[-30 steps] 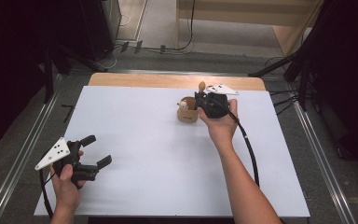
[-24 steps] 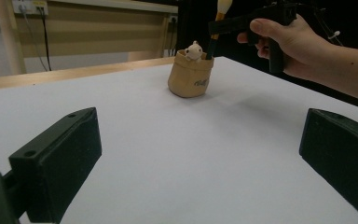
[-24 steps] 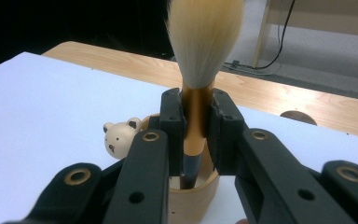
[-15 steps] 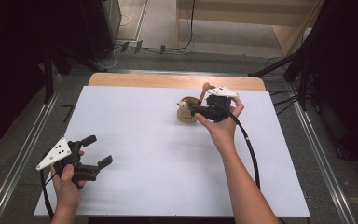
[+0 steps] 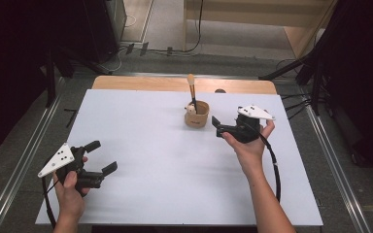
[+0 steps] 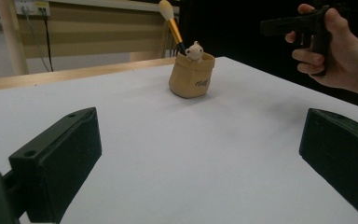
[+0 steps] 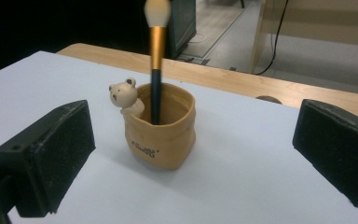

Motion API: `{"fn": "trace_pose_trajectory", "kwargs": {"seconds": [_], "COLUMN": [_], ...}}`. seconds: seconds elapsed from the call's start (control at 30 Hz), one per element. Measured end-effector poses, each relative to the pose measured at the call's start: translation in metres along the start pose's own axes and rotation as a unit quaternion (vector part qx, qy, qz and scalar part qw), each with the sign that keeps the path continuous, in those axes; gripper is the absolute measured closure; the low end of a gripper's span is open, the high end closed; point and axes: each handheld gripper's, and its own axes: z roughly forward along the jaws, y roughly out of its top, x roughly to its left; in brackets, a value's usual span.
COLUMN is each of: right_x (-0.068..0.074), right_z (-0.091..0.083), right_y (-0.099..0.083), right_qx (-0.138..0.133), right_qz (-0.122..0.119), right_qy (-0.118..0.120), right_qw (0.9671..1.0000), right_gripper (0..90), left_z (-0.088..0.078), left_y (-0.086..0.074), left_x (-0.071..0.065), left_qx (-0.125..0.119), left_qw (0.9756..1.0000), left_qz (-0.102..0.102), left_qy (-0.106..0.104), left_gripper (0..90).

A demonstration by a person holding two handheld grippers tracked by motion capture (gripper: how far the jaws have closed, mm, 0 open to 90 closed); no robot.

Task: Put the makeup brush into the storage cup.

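Backing the right gripper [image 5: 223, 127], jaws released and empty, just beside the holder [image 5: 196, 114] on the counter [image 5: 150, 145], brush [image 5: 192, 91] standing upright inside it; left gripper [image 5: 99, 158] waiting open, well apart, likely retreating next.

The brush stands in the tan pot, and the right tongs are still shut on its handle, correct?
Not quite. The brush does stand in the tan pot, but the right tongs are not on its handle: the right gripper view shows their jaws wide apart on either side of the pot, touching nothing. The high view shows those tongs off to the pot's right.
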Motion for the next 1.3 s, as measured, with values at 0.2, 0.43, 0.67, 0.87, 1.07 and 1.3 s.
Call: {"fn": "trace_pose_trajectory", "kwargs": {"seconds": [0.2, 0.43, 0.67, 0.87, 1.07, 1.3], "right_x": [-0.001, -0.003, -0.003, -0.006, -0.014, -0.022], "right_z": [-0.023, -0.048, -0.061, -0.070, -0.081, -0.093], "right_y": [-0.013, -0.027, -0.045, -0.060, -0.074, -0.088], "right_qx": [-0.013, -0.026, -0.024, -0.018, -0.022, -0.021], "right_qz": [-0.010, -0.011, -0.015, -0.013, -0.013, -0.006], "right_qy": [0.006, 0.020, 0.026, 0.026, 0.024, 0.019], "right_qw": [0.9998, 0.9994, 0.9993, 0.9994, 0.9994, 0.9996], "right_gripper": [0.0, 0.0, 0.0, 0.0, 0.0, 0.0], "left_z": [0.001, 0.001, 0.000, -0.001, 0.000, 0.000], "left_y": [0.000, 0.000, 0.001, 0.001, 0.000, 0.000], "left_x": [-0.001, -0.002, -0.002, -0.002, -0.003, -0.004], "left_qx": [0.000, -0.003, -0.011, -0.011, -0.010, -0.011], "left_qw": [1.0000, 1.0000, 0.9999, 0.9999, 0.9998, 0.9998], "left_qz": [0.000, -0.002, -0.008, -0.009, -0.010, -0.012], "left_qy": [-0.002, -0.006, -0.009, -0.010, -0.012, -0.014], "left_gripper": [0.0, 0.0, 0.0, 0.0, 0.0, 0.0]}}
